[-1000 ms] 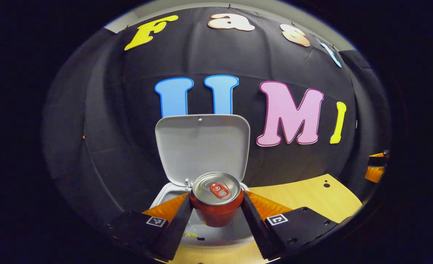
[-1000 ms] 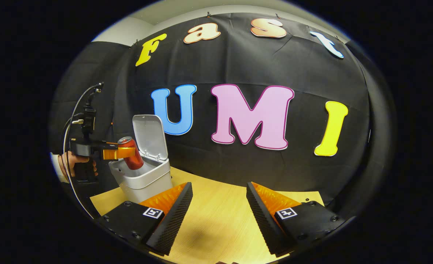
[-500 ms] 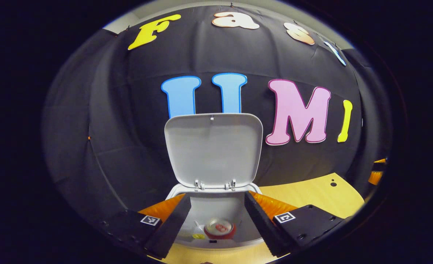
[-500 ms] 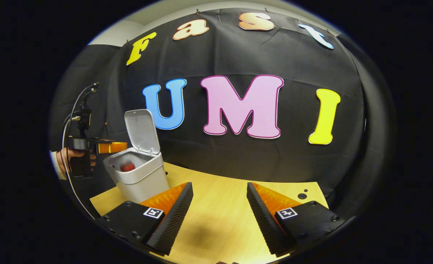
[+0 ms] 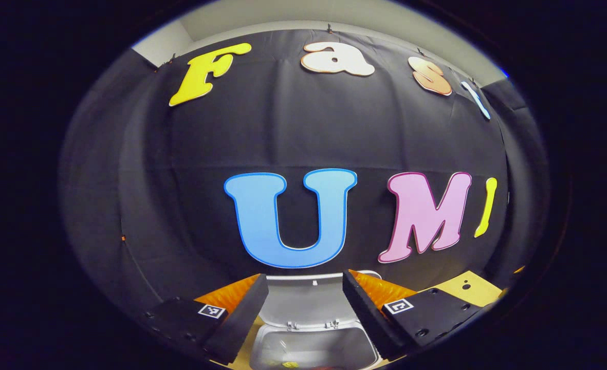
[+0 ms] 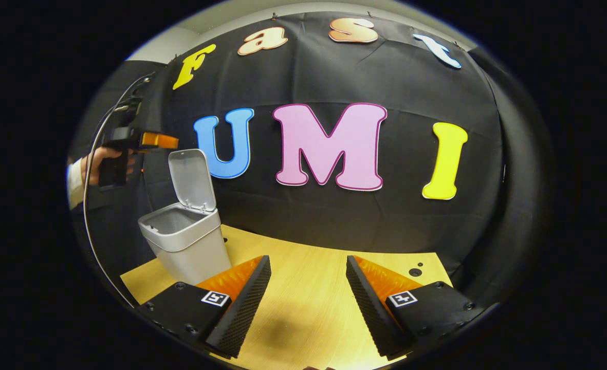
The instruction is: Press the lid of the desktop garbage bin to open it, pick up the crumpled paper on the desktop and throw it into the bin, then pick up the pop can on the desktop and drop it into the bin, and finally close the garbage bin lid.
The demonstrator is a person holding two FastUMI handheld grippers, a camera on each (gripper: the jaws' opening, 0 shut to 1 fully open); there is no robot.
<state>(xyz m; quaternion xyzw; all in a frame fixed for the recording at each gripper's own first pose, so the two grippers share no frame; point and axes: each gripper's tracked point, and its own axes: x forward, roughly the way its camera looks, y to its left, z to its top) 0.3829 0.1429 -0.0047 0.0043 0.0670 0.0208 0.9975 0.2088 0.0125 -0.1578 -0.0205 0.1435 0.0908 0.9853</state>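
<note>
1. In the right gripper view, the left hand-held gripper [image 6: 172, 140], held by a hand [image 6: 97, 163], hovers above the bin's raised lid [image 6: 192, 177], fingers spread, grasping nothing.
2. The garbage bin [image 6: 185, 246] stands open on the table [image 6: 303, 267].
3. The right hand-held gripper [image 6: 307, 303] hangs released over bare table.

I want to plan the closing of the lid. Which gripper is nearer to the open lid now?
Left. The left gripper hovers just above the lid, jaws open; the right gripper is low over the table, well aside from the bin.

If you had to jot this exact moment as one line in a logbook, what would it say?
bin lid: up, open | left gripper: open, empty, above the garbage bin | right gripper: open, empty, over desktop | left to do: close lid
</note>
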